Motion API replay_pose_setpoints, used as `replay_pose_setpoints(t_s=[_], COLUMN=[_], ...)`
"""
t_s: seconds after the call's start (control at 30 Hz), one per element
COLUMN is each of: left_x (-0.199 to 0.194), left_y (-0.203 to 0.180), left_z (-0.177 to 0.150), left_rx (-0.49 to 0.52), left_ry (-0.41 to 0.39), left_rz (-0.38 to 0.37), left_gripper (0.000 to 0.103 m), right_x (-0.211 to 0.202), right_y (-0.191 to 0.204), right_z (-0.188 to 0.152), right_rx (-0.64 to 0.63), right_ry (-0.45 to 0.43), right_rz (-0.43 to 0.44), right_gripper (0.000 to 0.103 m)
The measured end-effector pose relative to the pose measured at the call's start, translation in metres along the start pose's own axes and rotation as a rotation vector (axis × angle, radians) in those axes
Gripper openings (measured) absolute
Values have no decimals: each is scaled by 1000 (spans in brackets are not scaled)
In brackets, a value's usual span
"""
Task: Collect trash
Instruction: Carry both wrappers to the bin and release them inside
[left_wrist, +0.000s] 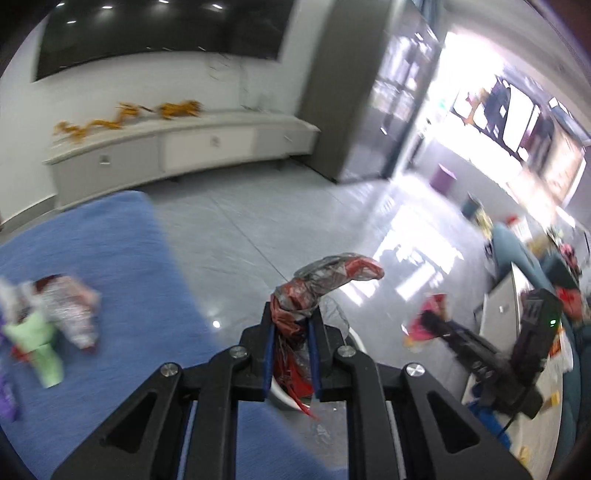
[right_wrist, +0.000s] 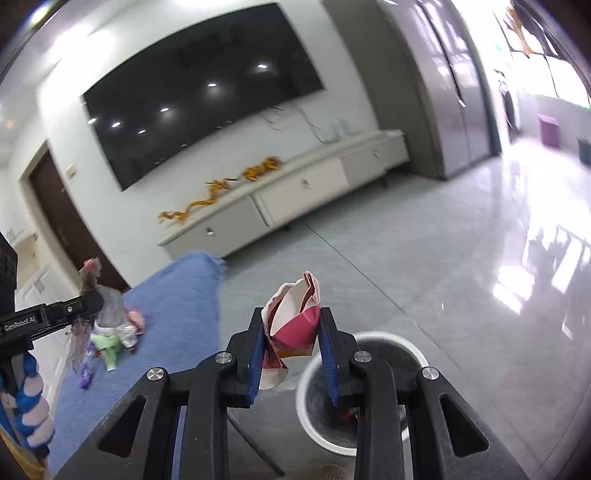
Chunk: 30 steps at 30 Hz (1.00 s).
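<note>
Floor (right_wrist: 424, 266), grey and glossy, around a blue cloth (left_wrist: 122, 258) with roughly three or four scraps of trash (left_wrist: 55, 325) left on it, blurred. One white bin (right_wrist: 306, 384), below and just right of the right gripper (right_wrist: 291, 332). Right gripper clamped on one red and white wrapper (right_wrist: 295, 321), held beside the rim, not over the opening. Left gripper (left_wrist: 291, 325) clamped on one crumpled red and clear wrapper (left_wrist: 321, 280), above the bin edge. Likely risk: early release dropping the right wrapper onto the floor; light plastic clinging to the blue pads (left_wrist: 269, 350).
</note>
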<state>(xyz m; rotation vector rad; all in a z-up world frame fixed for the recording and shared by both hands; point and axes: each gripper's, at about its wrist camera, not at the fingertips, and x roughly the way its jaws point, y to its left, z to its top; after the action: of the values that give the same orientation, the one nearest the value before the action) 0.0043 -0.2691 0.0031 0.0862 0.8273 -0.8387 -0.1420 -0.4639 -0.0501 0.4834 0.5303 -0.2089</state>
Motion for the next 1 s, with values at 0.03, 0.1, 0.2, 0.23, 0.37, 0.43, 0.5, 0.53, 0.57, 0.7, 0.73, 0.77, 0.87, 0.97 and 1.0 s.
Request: replay_pose_setpoints(t_s=[0.03,0.1,0.2,0.23,0.37,0.43,0.5,0.53,0.57,0.7,0.73,0.77,0.87,0.97,1.0], left_x=[15,51,89,103,151,169,183,188,192,189,186,181,154,123,112], left_y=[-11,-30,-47,-51,-48,-47,-47,-45,-44,-36,-32,-30,-24,-19,-19], left_z=[2,2,-1,-3,-5,-8,-9,-12,-13,-17,-15,-14,-11,-8,-7], left_rx=[16,49,74,81,76,61,42,34,25,8,1,-6,-22,-41,-37], left_ry=[20,68,120,135,204,237,259,265,271,277,270,259,206,136,112], left_rz=[-8,-16,-10,-6,-8,-17,-21,-19,-16,-9,-5,-1,16,20,18], left_gripper=[15,15,15,15,17,30,45,51,52,52,52,52,52,52,52], right_x=[9,25,49,55,89,104,115,118,120,123,123,121,112,103,95], right_y=[-9,-31,-57,-67,-93,-103,-110,-112,-114,-119,-119,-118,-110,-98,-92], right_z=[-1,-8,-22,-26,-43,-53,-62,-66,-68,-75,-74,-73,-67,-55,-50], right_rx=[16,58,106,121,172,193,207,209,208,212,212,211,199,180,178], right_ry=[12,44,95,109,173,206,235,248,259,290,293,295,286,247,224], right_rz=[-9,-28,-40,-45,-65,-86,-94,-101,-109,-134,-136,-135,-125,-114,-108], right_gripper=[27,28,28,28,29,34,42,46,53,55,55,55,55,55,55])
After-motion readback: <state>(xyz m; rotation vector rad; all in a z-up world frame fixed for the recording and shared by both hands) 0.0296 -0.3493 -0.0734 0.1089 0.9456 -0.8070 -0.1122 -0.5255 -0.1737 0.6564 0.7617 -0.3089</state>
